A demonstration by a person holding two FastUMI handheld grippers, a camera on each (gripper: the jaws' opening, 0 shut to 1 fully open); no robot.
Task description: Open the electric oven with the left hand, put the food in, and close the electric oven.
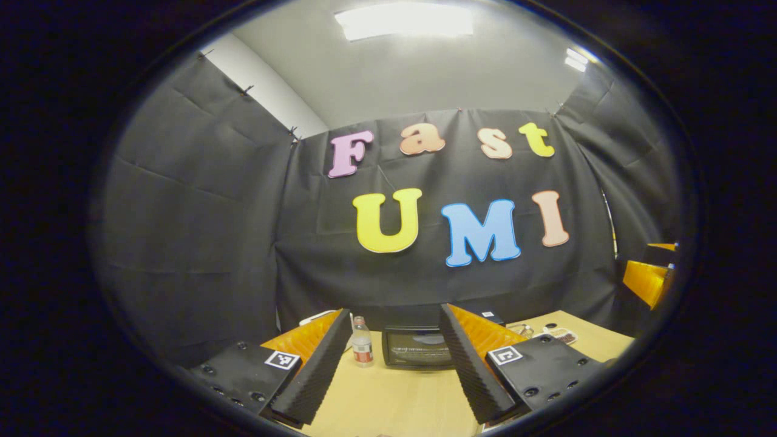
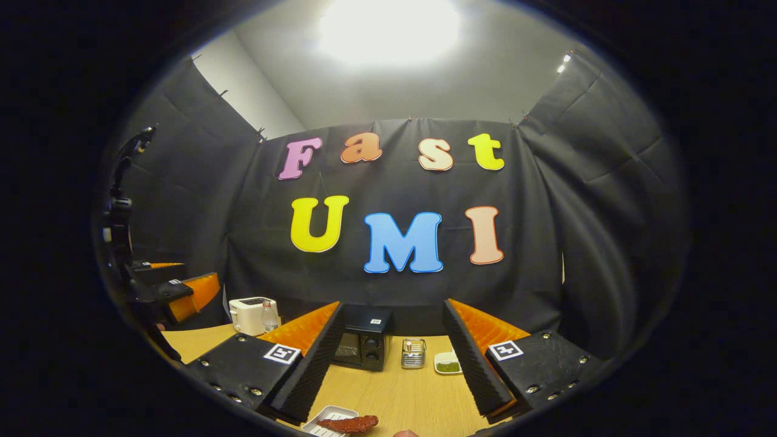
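The black electric oven (image 1: pixel 417 347) stands at the back of the wooden table (image 1: pixel 394 400), door closed, straight ahead between my left gripper's fingers. My left gripper (image 1: pixel 394 311) hangs open and empty, well short of the oven. In the right gripper view the oven (image 2: pixel 364 343) shows its knobs on its right side. A reddish-brown piece of food (image 2: pixel 351 423) lies on a small white tray (image 2: pixel 325 425) at the near table edge, below my open, empty right gripper (image 2: pixel 393 304). The left gripper (image 2: pixel 182 286) shows at far left, the right gripper (image 1: pixel 651 276) at far right.
A white toaster (image 2: pixel 252 314) and a small bottle (image 2: pixel 269 315) stand left of the oven; the bottle (image 1: pixel 362 342) is close to its left side. A metal holder (image 2: pixel 413 353) and a dish of green bits (image 2: pixel 448 364) sit on its right, with a plate (image 1: pixel 561 335) there too.
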